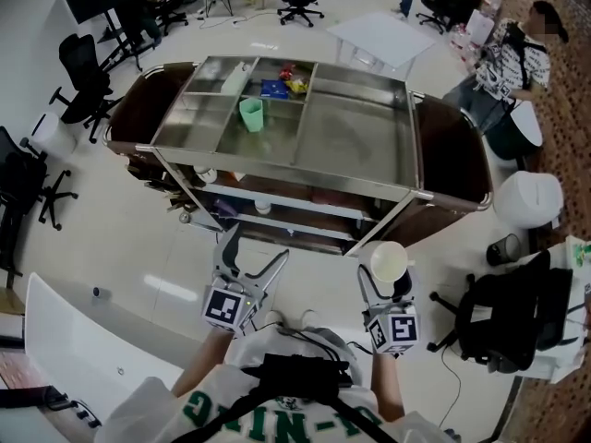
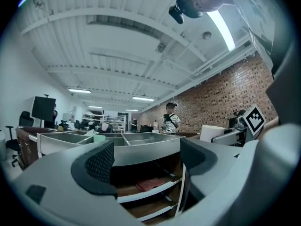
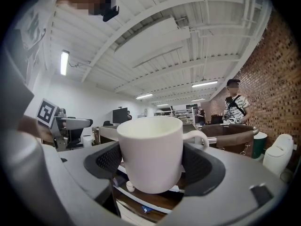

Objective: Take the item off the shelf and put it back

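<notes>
A white mug [image 1: 389, 258] stands upright between the pads of my right gripper [image 1: 388, 271], which is shut on it. The mug is held in the air in front of the metal cart [image 1: 369, 127], near the cart's front right corner. In the right gripper view the mug [image 3: 150, 152] fills the gap of that gripper [image 3: 153, 169], its handle pointing right. My left gripper [image 1: 257, 245] is open and holds nothing, hovering before the cart's lower shelves [image 1: 305, 206]. In the left gripper view its jaws [image 2: 148, 166] frame those wooden shelves [image 2: 146, 185].
The cart's top tray holds a green cup [image 1: 251, 113] and small packets [image 1: 275, 88]. Office chairs [image 1: 83, 77] stand to the left and a black chair [image 1: 503, 317] to the right. A white table [image 1: 83, 358] lies at the lower left. A person [image 1: 517, 53] sits at the far right.
</notes>
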`<state>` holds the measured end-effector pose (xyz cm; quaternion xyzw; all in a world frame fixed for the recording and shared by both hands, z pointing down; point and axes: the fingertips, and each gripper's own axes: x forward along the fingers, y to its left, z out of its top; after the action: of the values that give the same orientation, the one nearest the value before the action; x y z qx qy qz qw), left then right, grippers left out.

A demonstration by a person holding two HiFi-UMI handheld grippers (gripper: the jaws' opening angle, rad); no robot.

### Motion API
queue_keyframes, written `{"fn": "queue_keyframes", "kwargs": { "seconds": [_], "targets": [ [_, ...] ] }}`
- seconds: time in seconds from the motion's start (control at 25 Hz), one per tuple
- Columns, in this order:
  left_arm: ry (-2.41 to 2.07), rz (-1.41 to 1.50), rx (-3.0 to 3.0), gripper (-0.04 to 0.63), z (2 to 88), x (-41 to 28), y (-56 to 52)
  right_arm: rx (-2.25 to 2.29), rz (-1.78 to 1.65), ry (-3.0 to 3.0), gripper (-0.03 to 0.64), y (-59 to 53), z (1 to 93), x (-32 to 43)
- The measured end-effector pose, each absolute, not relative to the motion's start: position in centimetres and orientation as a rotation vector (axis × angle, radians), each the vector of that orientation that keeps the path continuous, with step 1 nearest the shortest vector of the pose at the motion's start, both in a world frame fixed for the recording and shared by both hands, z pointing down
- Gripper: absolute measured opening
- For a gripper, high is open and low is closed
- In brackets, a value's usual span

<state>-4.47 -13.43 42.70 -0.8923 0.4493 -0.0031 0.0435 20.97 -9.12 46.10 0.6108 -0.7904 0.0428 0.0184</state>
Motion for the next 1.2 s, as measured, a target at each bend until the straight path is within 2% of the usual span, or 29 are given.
{"fn": "queue_keyframes", "kwargs": {
  "seconds": [0.68,1.2],
  "targets": [
    [1.402,-0.027,-2.834,0.416,43.5,-2.3,-13.3,1.896,0.367,-2.347,0.410,-3.3,58.4,24.5],
    [1.403,-0.116,-2.844,0.416,49.3,-2.5,-14.4,1.801,0.468,-2.312,0.410,-5.3,66.1,22.1]
  ]
}}
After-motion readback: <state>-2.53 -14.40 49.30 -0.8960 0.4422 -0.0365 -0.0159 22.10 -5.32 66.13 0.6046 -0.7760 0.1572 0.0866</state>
